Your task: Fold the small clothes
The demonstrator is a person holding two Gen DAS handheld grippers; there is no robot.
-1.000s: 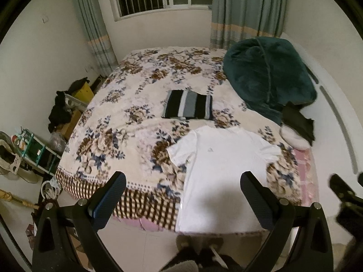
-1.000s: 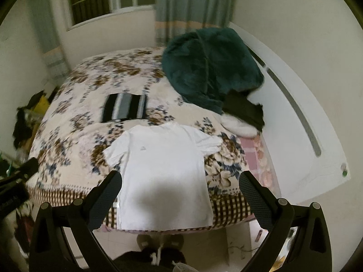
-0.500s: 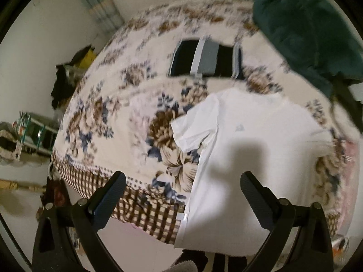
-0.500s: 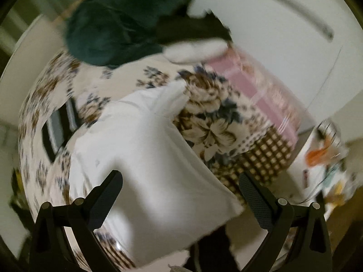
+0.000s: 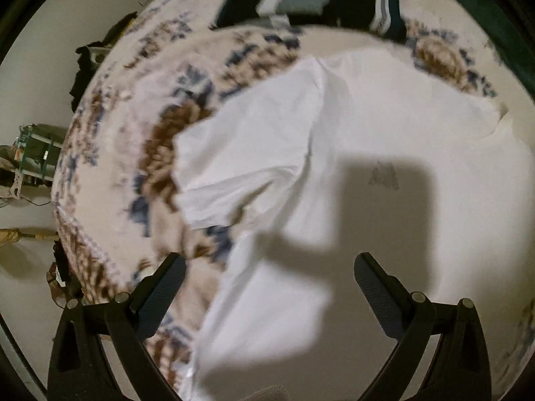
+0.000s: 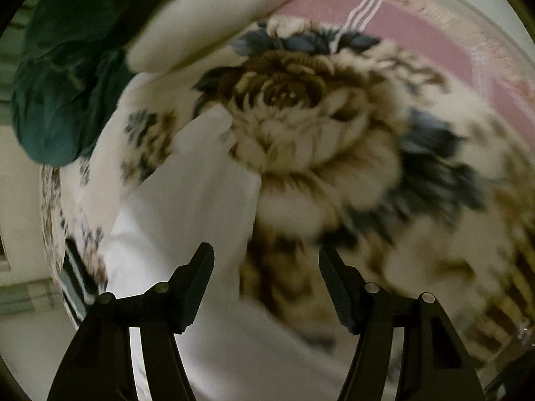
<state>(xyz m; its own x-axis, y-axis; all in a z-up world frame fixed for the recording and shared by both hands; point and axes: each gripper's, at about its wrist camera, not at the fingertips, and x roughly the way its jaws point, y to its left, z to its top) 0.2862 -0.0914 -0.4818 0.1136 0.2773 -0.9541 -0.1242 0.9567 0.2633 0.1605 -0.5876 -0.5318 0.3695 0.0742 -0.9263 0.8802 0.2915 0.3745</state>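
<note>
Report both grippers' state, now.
Left gripper: open, holding nothing, above the white T-shirt.
Right gripper: open, holding nothing.

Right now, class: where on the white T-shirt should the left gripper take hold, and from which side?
Probably the sleeve's outer hem on the white T-shirt; the left gripper, jaws open, should come from the bedspread side, where that edge lies free and flat.
</note>
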